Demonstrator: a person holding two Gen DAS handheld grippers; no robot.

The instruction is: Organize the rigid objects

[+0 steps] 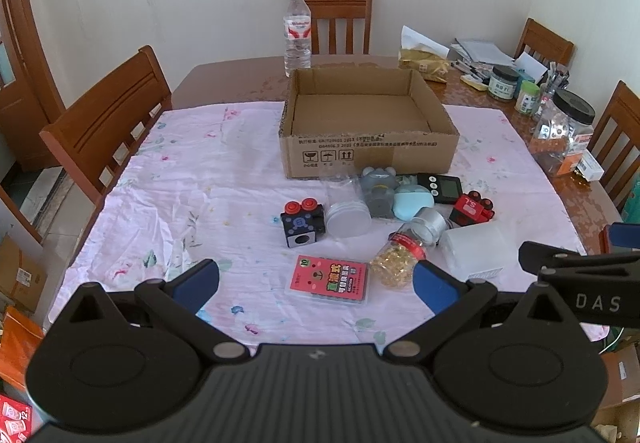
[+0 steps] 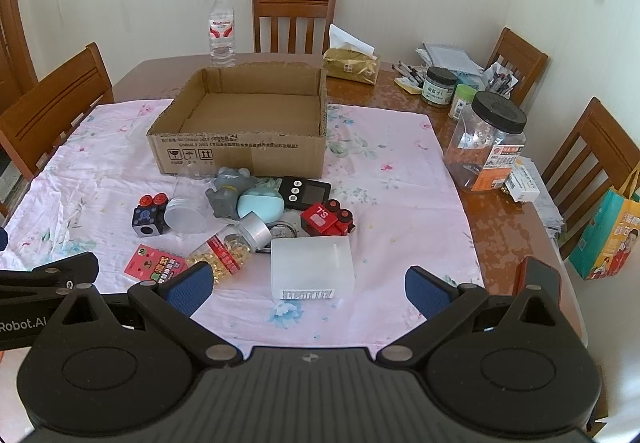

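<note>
Left gripper [image 1: 316, 285]: jaws spread wide, nothing between them, hovering over the near edge of the pink cloth [image 1: 168, 187].
Right gripper [image 2: 306, 289]: jaws likewise apart and empty, low over the near cloth edge.
Red card pack [image 1: 327, 279]: lies flat just ahead of the left gripper, between its blue pads [image 1: 198, 283], not touching them.
White plastic box [image 2: 312, 267]: lies just ahead of the right gripper, between its fingertips, apart from both.
Pill bottle [image 2: 228, 247]: on its side, silver cap toward the box, gold capsules inside; close to the right gripper's left pad.
Black cube [image 1: 302, 225]: two red buttons on top, left of the heap, beside the clear jar [image 1: 346, 211] lying on its side.
Middle heap: grey toy figure [image 2: 230, 191], light blue case [image 2: 258, 205], black timer [image 2: 306, 193] and red toy train [image 2: 328, 221], crowded together, some touching.
Cardboard box [image 1: 368, 123]: open, nothing inside, just beyond the heap.
Far table: water bottle [image 1: 297, 33] standing behind the box; tissue pack [image 2: 352, 63] to its right.
Left view only: the right gripper's arm crossing the right edge.
Right view only: a round dial-like item [image 2: 285, 231] between pill bottle and train, kind unclear; the big clear black-lidded jar [image 2: 486, 143] in full; a colourful bag [image 2: 604, 239] hanging off the table's right side.
</note>
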